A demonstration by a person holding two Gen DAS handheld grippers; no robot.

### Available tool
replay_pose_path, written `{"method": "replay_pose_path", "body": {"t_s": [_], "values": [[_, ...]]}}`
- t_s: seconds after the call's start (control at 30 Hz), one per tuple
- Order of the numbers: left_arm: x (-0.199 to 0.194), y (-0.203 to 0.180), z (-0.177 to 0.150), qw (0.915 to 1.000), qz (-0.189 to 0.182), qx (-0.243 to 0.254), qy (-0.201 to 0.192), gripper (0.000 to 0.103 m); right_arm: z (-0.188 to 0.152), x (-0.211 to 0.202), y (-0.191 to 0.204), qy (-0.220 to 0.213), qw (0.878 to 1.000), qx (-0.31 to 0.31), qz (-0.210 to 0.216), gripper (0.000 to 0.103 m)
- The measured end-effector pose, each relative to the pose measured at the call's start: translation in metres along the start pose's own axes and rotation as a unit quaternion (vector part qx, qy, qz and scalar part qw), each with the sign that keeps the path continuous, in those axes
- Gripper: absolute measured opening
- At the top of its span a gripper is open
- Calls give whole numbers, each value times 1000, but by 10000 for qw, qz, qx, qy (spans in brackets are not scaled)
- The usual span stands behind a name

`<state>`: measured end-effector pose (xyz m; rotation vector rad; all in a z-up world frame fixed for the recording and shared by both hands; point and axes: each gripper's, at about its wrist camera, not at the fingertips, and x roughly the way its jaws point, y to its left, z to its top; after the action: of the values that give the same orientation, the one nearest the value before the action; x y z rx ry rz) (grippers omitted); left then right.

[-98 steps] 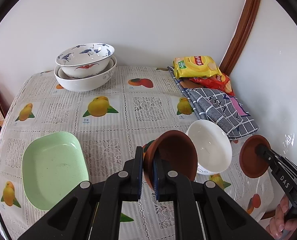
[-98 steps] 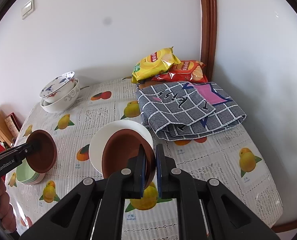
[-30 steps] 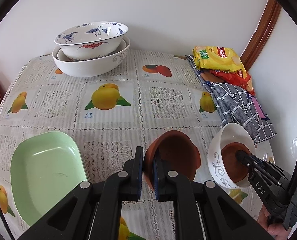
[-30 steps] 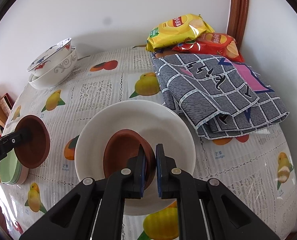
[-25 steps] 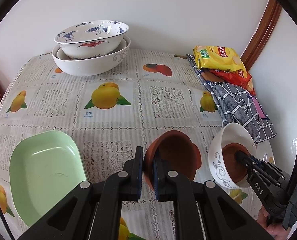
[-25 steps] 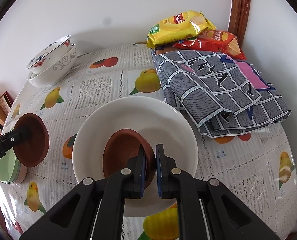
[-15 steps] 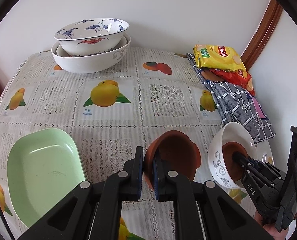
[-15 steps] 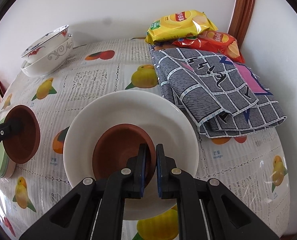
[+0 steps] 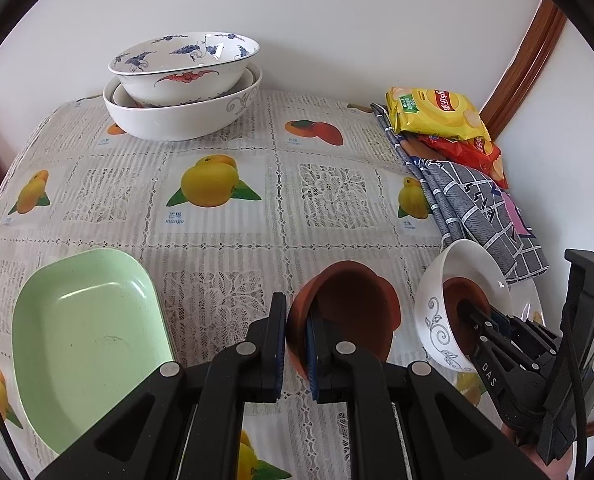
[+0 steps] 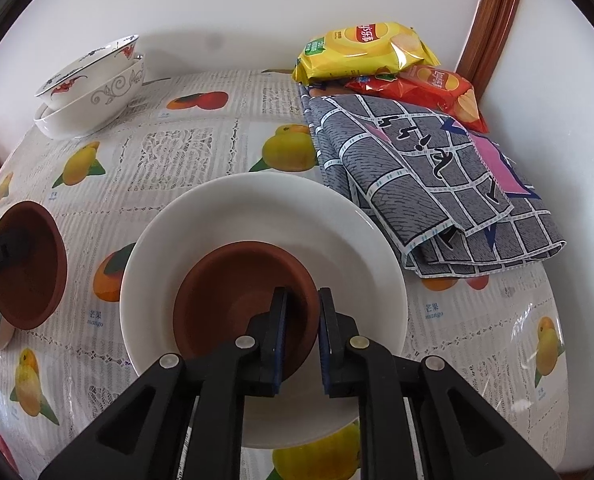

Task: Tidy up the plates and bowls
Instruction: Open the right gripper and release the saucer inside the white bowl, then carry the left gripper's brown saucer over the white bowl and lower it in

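My left gripper (image 9: 295,320) is shut on the rim of a brown clay bowl (image 9: 357,312), held tilted just above the tablecloth; the right wrist view shows this bowl (image 10: 29,268) at the far left. A second brown bowl (image 10: 233,292) lies inside the white bowl (image 10: 257,208) near the table's front right. My right gripper (image 10: 301,312) straddles that bowl's near rim and its jaws are opening, with a gap showing beside the rim. The left wrist view has the white bowl (image 9: 433,312) with the right gripper (image 9: 473,320) reaching into it.
A green plate (image 9: 85,340) lies at the front left. Two stacked patterned bowls (image 9: 185,76) stand at the back by the wall. A folded grey checked cloth (image 10: 417,184) and chip bags (image 10: 361,52) fill the back right corner. The table edge runs close on the right.
The right gripper has set its brown bowl down flatter into the white bowl and its jaws have parted. The left gripper and its bowl have kept still.
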<state>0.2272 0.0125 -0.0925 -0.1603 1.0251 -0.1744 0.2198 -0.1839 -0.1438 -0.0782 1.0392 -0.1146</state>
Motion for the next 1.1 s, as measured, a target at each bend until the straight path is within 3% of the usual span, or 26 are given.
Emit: {"method": "replay_pose_path", "body": {"t_s": [0.23, 0.57, 1.1], "values": [[-1, 1, -1, 10000, 5, 13, 9, 9, 1, -4, -1, -147, 9999, 66, 23, 34], [-12, -3, -1, 9999, 31, 36, -91, 9, -4, -16, -6, -242, 9996, 57, 110, 40], [-54, -40, -14, 9983, 47, 352, -464, 9, -25, -74, -38, -656, 9973, 282, 152, 44]]}}
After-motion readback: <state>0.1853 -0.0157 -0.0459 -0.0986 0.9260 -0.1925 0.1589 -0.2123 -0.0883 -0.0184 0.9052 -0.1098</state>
